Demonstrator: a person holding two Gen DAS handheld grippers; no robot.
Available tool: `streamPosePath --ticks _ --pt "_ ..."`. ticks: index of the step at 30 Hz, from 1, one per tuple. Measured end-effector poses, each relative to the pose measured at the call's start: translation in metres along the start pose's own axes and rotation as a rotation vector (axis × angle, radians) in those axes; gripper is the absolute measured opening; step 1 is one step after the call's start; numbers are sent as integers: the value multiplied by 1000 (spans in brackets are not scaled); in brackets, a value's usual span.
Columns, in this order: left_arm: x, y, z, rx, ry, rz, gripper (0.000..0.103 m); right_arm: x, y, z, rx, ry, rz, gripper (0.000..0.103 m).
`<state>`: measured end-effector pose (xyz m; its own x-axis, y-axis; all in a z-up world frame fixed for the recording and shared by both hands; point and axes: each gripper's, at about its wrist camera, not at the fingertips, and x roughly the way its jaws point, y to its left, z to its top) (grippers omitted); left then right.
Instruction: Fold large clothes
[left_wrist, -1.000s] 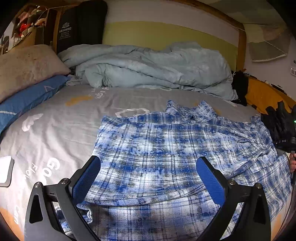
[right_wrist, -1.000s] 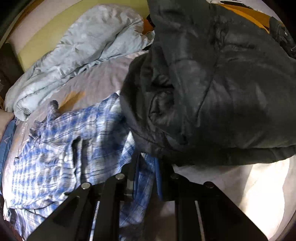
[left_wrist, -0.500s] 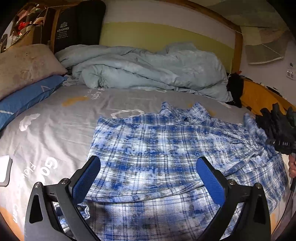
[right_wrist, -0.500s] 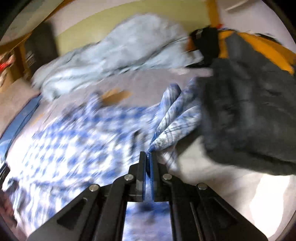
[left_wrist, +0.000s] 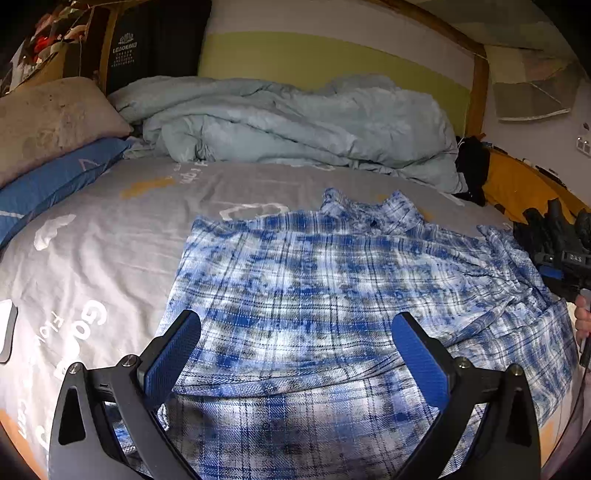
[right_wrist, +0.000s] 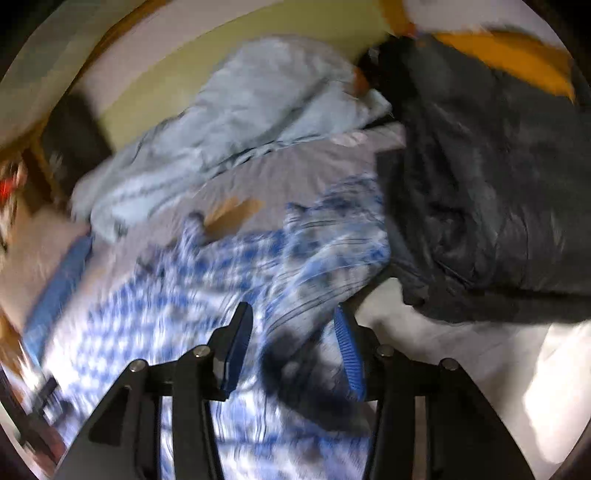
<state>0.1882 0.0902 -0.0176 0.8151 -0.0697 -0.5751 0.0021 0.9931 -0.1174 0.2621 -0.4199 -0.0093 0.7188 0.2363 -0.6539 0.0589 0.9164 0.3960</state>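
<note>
Beneath opening right tongs (right_wrist: 291, 332), blurred shirt (right_wrist: 207, 280)

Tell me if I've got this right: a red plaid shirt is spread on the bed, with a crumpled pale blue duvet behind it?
Not quite. The shirt is blue and white plaid, not red, as the left wrist view shows clearly. The rest holds: it is spread on the bed, with the crumpled pale blue duvet behind it.

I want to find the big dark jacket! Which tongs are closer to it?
Right. The right tongs, jaws opening over the plaid shirt, sit just beside the dark jacket. The left tongs hover over the shirt's other side, farther from it.
</note>
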Motion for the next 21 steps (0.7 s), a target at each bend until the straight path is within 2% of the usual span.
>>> streamPosePath --ticks 4,9,10,11,12,17,19,21 --pt "4 1 -2 -1 10 3 103 26 -25 11 137 39 -15 50" --pt "6 3 -3 4 6 9 103 42 -30 15 191 7 26 50" --pt "7 4 -2 -1 9 5 103 43 -29 16 190 -4 24 45" --pt "7 5 -2 -7 12 0 103 43 -27 15 177 -19 21 25" --pt "8 6 -2 -16 16 -4 103 44 -22 15 155 -32 22 12" --pt "-2 6 1 -20 -10 -13 103 31 -2 12 20 -140 -31 8" --pt "-6 4 2 -10 -27 -2 103 23 13 10 -40 -126 20 8" --pt "-10 3 3 -11 -40 1 103 19 28 2 -85 -67 61 8"
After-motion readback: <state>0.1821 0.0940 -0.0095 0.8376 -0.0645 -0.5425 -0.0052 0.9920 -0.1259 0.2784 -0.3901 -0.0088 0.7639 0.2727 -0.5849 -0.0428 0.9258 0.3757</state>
